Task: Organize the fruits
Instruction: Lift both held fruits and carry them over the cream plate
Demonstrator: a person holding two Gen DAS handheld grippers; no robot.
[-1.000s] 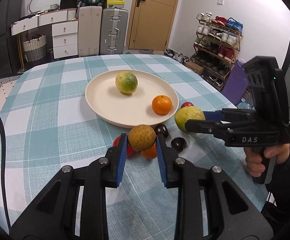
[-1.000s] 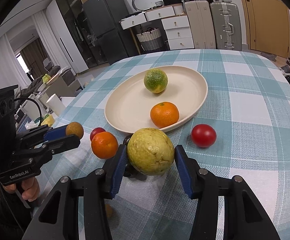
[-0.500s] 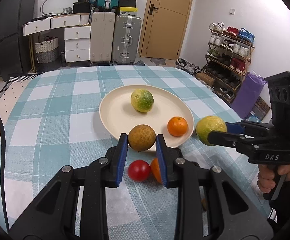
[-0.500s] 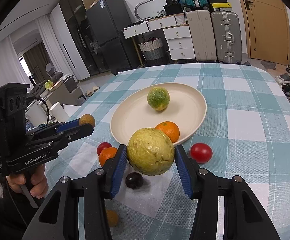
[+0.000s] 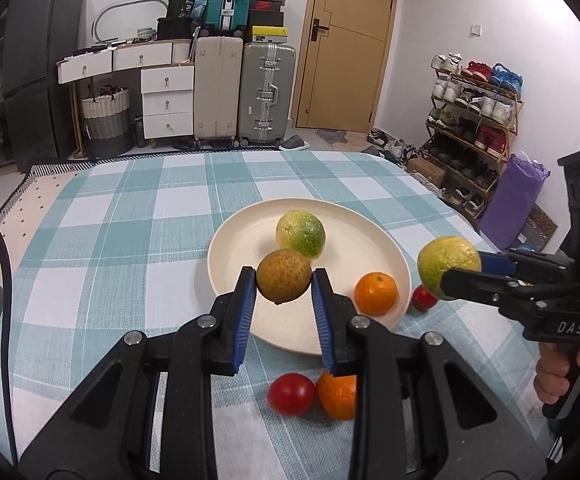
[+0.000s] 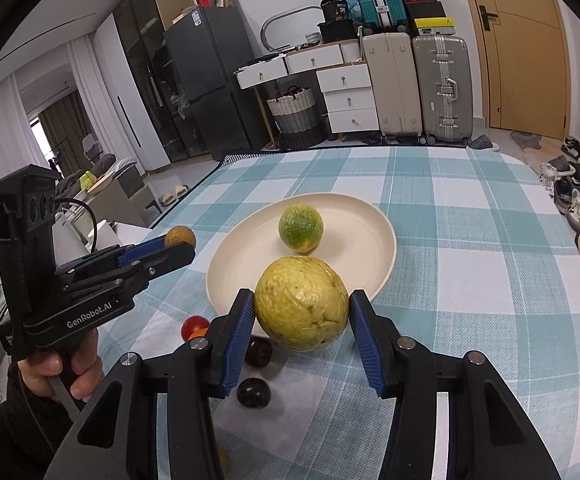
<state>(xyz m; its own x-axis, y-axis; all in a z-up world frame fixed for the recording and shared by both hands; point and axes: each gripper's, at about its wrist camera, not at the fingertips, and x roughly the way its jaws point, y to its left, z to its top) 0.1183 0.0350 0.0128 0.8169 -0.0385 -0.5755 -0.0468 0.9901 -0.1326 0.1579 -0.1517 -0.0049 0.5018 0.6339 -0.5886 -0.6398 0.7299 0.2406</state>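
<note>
My left gripper (image 5: 284, 282) is shut on a small brown bumpy fruit (image 5: 284, 282), held in the air over the near rim of the cream plate (image 5: 242, 240). My right gripper (image 6: 301, 314) is shut on a large yellow-green fruit (image 6: 301, 303), lifted near the plate's (image 6: 370, 224) front edge. On the plate lie a green citrus (image 5: 300, 234) and a small orange (image 5: 375, 293). On the checked cloth sit a red tomato (image 5: 291, 394), another orange (image 5: 336, 396), a second red tomato (image 5: 423, 298) and two dark plums (image 6: 253, 393).
The table with the teal-checked cloth (image 5: 130, 216) ends at a rounded far edge. Beyond it stand suitcases (image 5: 268, 92), white drawers (image 5: 166, 100) and a shoe rack (image 5: 474, 120). A person's hand (image 6: 60, 372) grips the left tool's handle.
Both grippers have risen with their fruits. The left one has carried the brown fruit from the loose fruits on the cloth toward the plate's near rim.
</note>
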